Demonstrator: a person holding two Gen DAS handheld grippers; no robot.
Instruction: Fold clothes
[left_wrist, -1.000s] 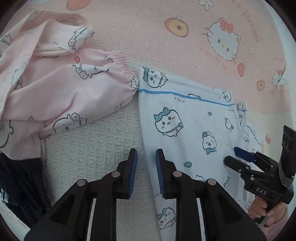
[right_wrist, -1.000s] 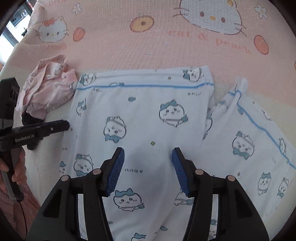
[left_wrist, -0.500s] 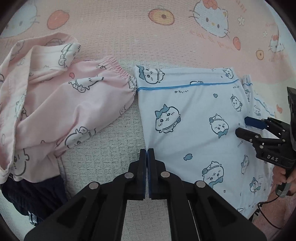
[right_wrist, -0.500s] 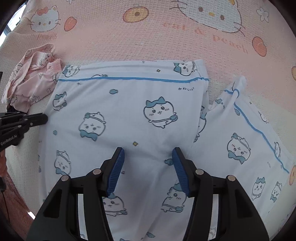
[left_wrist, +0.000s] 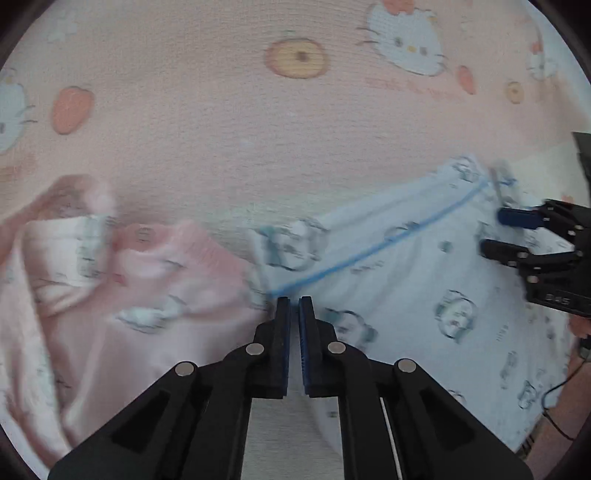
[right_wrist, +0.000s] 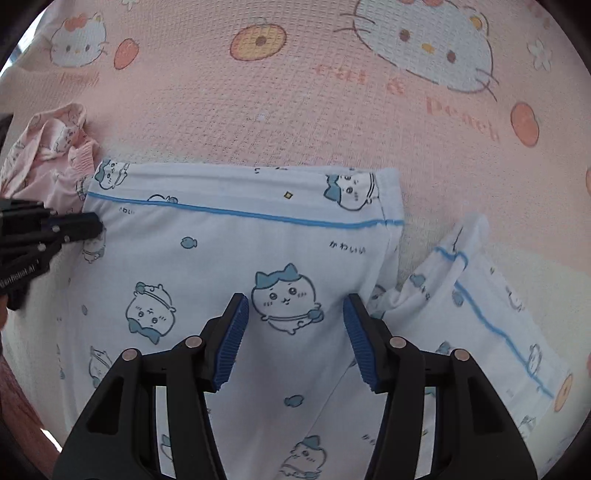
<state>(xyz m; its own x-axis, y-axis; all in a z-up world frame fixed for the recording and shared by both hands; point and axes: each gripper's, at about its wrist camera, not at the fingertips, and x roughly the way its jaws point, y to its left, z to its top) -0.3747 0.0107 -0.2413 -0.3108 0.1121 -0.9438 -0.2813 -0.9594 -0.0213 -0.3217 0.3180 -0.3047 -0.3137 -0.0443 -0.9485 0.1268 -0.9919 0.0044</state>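
Observation:
A white pyjama garment (right_wrist: 229, 266) with blue cartoon prints and a blue stripe lies flat on the bed; it is blurred in the left wrist view (left_wrist: 424, 280). Another part of it (right_wrist: 480, 314) lies crumpled to the right. My left gripper (left_wrist: 294, 301) has its jaws almost together at the garment's left edge, just under the stripe; whether fabric is caught I cannot tell. It enters the right wrist view (right_wrist: 96, 225) from the left. My right gripper (right_wrist: 294, 301) is open above the garment's middle with nothing between its pads, and shows at the right of the left wrist view (left_wrist: 490, 232).
A pink pyjama garment (left_wrist: 147, 295) lies bunched against the white one's left edge, small in the right wrist view (right_wrist: 55, 147). Everything rests on a pink waffle bedspread (right_wrist: 295, 110) with cat and peach prints. A thin black cable (left_wrist: 554, 398) runs at lower right.
My left gripper closed its gap, then moved forward to the white garment's upper left edge. My right gripper advanced over the garment toward the stripe and stayed open.

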